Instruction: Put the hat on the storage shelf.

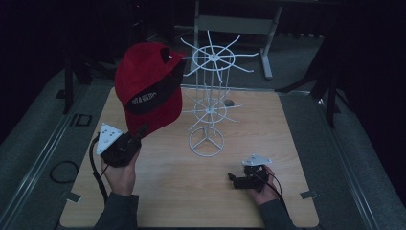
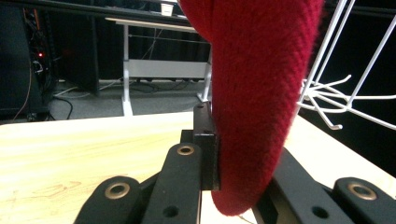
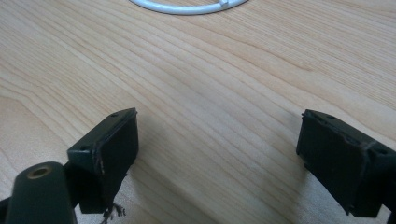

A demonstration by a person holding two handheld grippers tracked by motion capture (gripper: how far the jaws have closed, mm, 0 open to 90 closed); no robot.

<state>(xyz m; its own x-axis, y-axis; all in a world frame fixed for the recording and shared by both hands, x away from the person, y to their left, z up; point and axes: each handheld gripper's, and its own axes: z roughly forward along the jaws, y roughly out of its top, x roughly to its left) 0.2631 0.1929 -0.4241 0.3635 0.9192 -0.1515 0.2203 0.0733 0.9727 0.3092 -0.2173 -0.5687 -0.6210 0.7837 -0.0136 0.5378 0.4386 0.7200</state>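
A red cap (image 1: 151, 88) with a black band is held up above the left half of the wooden table (image 1: 158, 187), close to the white wire rack (image 1: 209, 96). My left gripper (image 1: 139, 132) is shut on the cap's lower edge. In the left gripper view the red fabric (image 2: 254, 107) is pinched between the two black jaws, and the rack's white hooks (image 2: 336, 100) stand to the right. My right gripper (image 1: 233, 178) rests low on the table at the front right. Its fingers (image 3: 109, 149) stand wide apart over bare wood, with nothing between them.
The rack's ring base (image 3: 187, 6) lies just beyond my right gripper. A small dark object (image 1: 229, 102) sits on the table behind the rack. Grey floor mats and a black cable loop (image 1: 63, 171) flank the table. A white desk frame (image 1: 234, 24) stands behind.
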